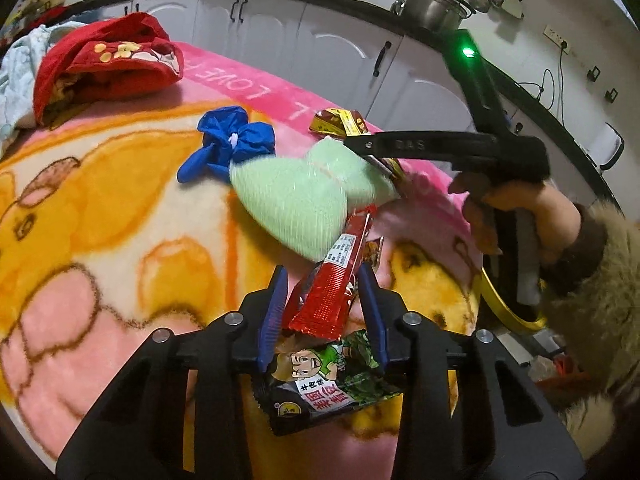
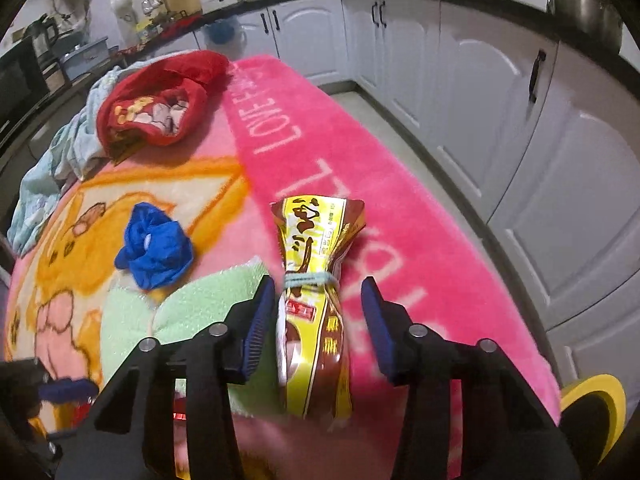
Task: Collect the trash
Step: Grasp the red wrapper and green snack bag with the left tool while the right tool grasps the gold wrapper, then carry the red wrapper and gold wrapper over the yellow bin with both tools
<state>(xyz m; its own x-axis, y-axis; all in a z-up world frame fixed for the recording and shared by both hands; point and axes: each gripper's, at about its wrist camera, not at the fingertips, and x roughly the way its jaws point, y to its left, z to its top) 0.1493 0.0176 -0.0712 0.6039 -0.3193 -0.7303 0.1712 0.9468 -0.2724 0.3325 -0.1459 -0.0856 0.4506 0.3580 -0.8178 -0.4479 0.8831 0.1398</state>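
Observation:
My left gripper [image 1: 323, 276] is shut on a red foil wrapper [image 1: 332, 284]; a dark green snack packet [image 1: 320, 384] lies under its fingers. My right gripper [image 2: 318, 288] is open, its fingers on either side of a yellow and brown snack wrapper [image 2: 316, 272] tied with a rubber band, not touching it. In the left wrist view the right gripper [image 1: 360, 146] reaches over a green towel [image 1: 304, 192] toward that yellow wrapper [image 1: 340, 122]. A crumpled blue bag [image 1: 232, 140] lies on the blanket; it also shows in the right wrist view [image 2: 154, 248].
Everything lies on a pink and orange blanket [image 1: 100, 200] over a table. A red cloth [image 1: 108, 64] and a pale blue cloth [image 2: 52, 164] lie at the far end. White kitchen cabinets [image 2: 500, 92] stand beyond. A yellow-rimmed bin [image 2: 592, 408] sits by the table's right edge.

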